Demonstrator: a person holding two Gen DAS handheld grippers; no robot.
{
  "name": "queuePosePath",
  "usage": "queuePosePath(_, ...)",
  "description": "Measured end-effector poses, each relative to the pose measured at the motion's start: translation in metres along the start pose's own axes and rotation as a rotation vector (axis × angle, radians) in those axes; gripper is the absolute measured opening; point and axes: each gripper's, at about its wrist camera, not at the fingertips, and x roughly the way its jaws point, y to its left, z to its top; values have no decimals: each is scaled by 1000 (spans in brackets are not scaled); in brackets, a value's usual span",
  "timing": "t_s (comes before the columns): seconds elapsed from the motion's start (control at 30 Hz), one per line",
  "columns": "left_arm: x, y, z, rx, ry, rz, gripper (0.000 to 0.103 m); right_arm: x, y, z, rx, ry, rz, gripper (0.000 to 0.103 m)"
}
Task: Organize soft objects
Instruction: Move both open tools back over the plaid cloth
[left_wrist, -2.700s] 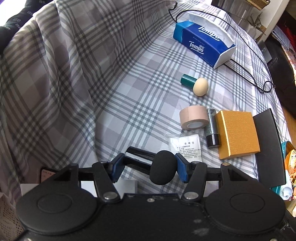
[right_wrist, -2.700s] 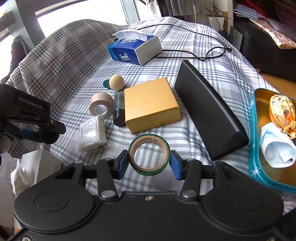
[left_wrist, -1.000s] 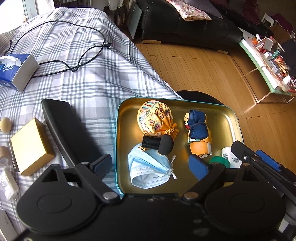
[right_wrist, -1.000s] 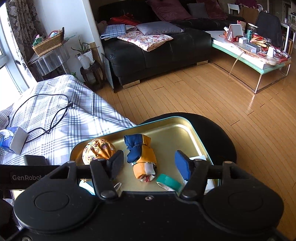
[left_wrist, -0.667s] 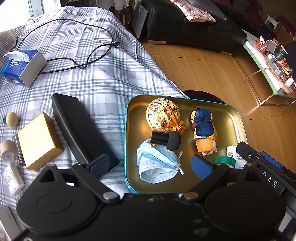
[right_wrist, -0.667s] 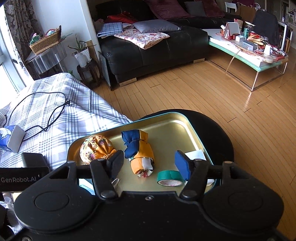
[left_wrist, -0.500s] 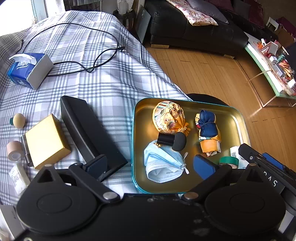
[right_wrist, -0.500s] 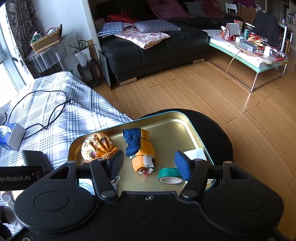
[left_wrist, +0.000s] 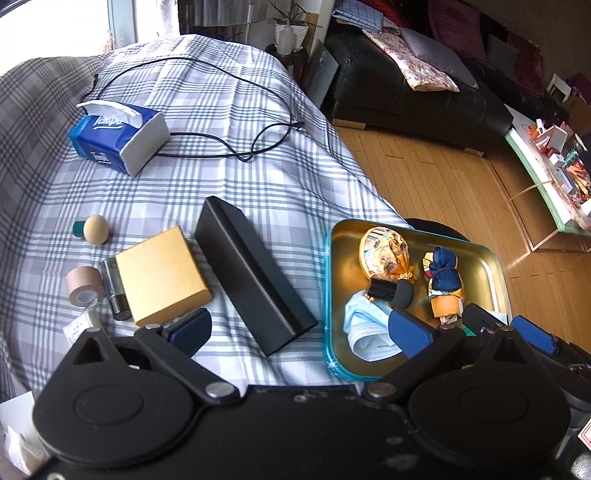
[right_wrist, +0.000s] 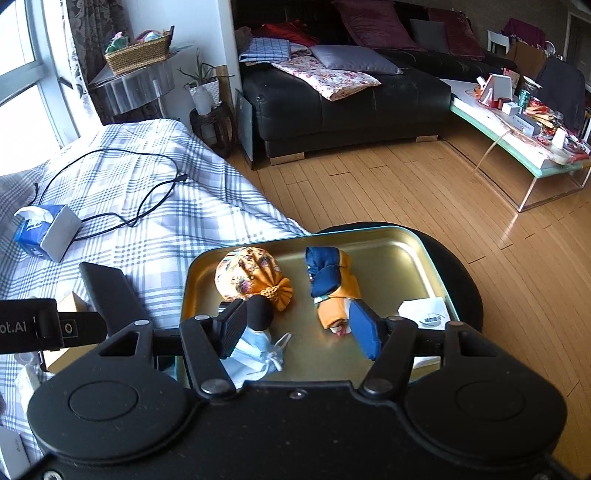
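With left claw (left_wrist: 299, 328) spread wide and empty, right claw (right_wrist: 299, 332) half open and empty, risk of clipping the tray (left_wrist: 496, 266) rim and tipping it off the bed (left_wrist: 221, 147).

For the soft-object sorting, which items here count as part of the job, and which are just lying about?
Job:
- gold tin
- patterned pouch
- blue-orange cloth bundle
- face mask
- black sponge applicator

Lying about:
- tissue box
- gold box
- black wedge case
- cable

I count one tray (left_wrist: 326, 295) holding two cloth bundles (left_wrist: 384, 254), one mask (left_wrist: 364, 325), one black sponge (left_wrist: 397, 293).
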Motion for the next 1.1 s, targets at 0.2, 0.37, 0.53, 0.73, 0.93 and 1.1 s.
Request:
queuePosePath(0.2, -18, 44, -3, -65, -33, 21, 102, -7, 47, -8, -96, 17, 46, 60)
queuePosePath(0.37, -28, 87, -5, -135, -64, 76, 102, -10, 93, -21, -196, 40, 92, 60)
queuePosePath(0.53, -32, 132, -5, -226, -87, 136, 102, -8, 133, -35, -273, 86, 133, 60)
queuePosePath(0.73, -31, 178, -11, -315, -86, 165, 102, -7, 175, -50, -360, 126, 161, 60)
queuePosePath(0.93, -22, 212, -16, -398, -63, 168, 102, 1, 209, -62, -409, 183, 197, 60)
queuePosePath(1.1, -19, 240, -17, -454, -71, 233, 102, 12, 232, -66, -459, 199, 198, 60)
